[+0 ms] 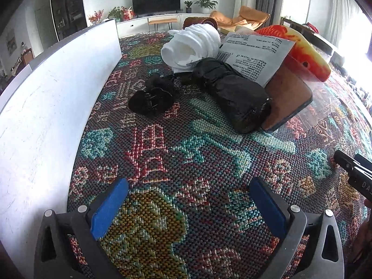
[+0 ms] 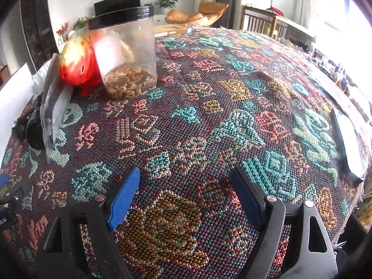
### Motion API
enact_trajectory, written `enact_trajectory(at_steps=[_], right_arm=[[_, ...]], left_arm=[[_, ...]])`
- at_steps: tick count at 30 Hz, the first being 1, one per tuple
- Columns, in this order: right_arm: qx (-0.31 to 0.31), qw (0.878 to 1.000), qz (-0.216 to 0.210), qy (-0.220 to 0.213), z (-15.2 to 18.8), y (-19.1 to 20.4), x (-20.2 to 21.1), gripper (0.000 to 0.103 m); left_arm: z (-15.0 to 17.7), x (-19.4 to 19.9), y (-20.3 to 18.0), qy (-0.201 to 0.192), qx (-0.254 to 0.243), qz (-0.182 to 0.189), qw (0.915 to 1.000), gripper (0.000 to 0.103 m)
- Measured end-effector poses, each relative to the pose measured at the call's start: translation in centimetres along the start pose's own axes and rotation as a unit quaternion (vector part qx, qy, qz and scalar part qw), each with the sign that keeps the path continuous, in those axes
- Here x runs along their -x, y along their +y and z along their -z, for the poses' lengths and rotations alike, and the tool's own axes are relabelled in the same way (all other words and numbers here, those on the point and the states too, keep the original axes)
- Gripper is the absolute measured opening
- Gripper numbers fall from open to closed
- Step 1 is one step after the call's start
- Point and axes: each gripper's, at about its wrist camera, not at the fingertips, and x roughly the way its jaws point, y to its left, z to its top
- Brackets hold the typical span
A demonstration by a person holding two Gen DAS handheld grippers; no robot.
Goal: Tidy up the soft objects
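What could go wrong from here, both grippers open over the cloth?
1. The printed packet leans on the red plush fish and the black bundle; pulling any one may topple the rest.
2. The lidded plastic jar touches the fish and could tip.
3. The black hair claw may snag.

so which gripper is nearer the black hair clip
Left. The left gripper hangs open just short of the hair clip, which lies ahead of it. The right gripper is off to the side, facing bare cloth.
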Motion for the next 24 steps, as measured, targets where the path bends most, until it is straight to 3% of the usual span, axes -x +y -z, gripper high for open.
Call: enact_trajectory(at_steps=[24], right_arm=[[0.001, 1.000, 0.002, -0.002, 0.60, 0.39, 0.12, 0.084]], left_arm=[[-0.01, 0.08, 0.09, -0.001, 0.001, 0.001, 1.0000, 0.103]])
